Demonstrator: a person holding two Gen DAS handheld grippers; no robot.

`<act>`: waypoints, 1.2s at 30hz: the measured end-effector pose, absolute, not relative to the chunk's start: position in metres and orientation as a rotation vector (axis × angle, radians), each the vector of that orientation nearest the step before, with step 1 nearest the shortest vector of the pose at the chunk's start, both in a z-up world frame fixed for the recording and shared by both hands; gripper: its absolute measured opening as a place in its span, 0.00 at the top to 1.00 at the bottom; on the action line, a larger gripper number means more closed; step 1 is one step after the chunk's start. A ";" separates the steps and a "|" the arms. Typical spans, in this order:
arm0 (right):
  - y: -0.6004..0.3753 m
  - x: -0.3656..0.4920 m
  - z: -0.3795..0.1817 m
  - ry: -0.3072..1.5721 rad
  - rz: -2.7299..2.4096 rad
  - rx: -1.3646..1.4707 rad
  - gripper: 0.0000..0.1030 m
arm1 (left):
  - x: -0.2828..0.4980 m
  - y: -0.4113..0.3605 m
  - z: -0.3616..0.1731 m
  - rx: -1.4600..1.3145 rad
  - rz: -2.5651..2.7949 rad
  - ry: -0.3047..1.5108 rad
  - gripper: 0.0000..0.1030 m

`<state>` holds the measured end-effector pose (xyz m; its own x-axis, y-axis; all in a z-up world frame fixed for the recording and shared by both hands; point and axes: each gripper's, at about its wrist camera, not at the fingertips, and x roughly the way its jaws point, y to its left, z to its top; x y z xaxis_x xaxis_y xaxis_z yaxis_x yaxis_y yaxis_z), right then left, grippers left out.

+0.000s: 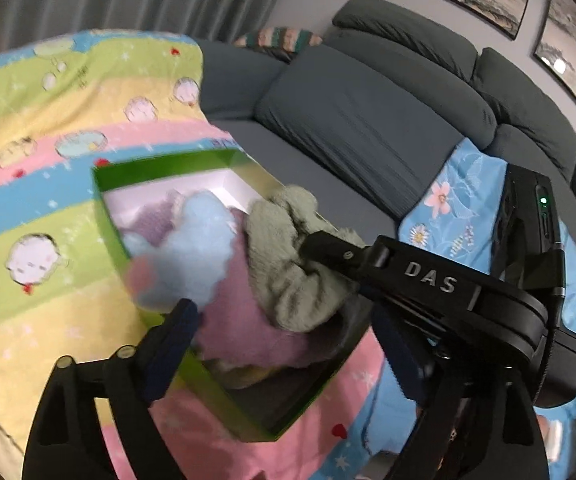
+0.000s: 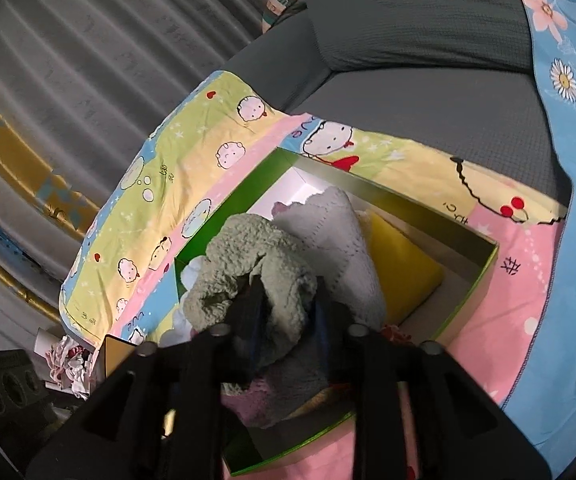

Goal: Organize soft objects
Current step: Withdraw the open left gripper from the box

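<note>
Right gripper (image 2: 286, 312) pinching green towel (image 2: 248, 276) inside green box (image 2: 483, 276), atop other cloths.

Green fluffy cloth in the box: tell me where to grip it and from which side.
Grip the raised fold at the top of the green fluffy cloth, coming from above. It lies bunched on the other soft things in the green box, whose walls block a side approach. The right gripper already appears closed on that fold; the left gripper is open over the box.
</note>
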<state>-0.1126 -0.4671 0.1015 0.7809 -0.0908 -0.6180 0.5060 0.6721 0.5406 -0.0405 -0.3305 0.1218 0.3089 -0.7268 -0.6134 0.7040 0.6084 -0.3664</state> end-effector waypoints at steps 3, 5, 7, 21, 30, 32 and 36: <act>-0.462 -0.116 0.110 0.563 -0.358 0.734 0.43 | -0.039 -0.321 0.128 -0.047 -0.929 0.819 0.12; -0.458 -0.119 0.117 0.551 -0.362 0.704 0.34 | -0.039 -0.313 0.133 -0.047 -0.895 0.804 0.10; -0.454 -0.122 0.123 0.532 -0.370 0.679 0.25 | -0.040 -0.307 0.137 -0.036 -0.867 0.786 0.09; -0.438 -0.141 0.153 0.459 -0.437 0.570 0.01 | -0.049 -0.275 0.155 -0.024 -0.778 0.749 0.08; -0.429 -0.152 0.162 0.462 -0.487 0.541 0.01 | -0.050 -0.264 0.158 -0.031 -0.766 0.751 0.08; -0.428 -0.154 0.163 0.462 -0.500 0.533 0.01 | -0.051 -0.263 0.158 -0.030 -0.767 0.752 0.08; -0.425 -0.157 0.164 0.460 -0.515 0.526 0.01 | -0.051 -0.263 0.157 -0.024 -0.764 0.749 0.08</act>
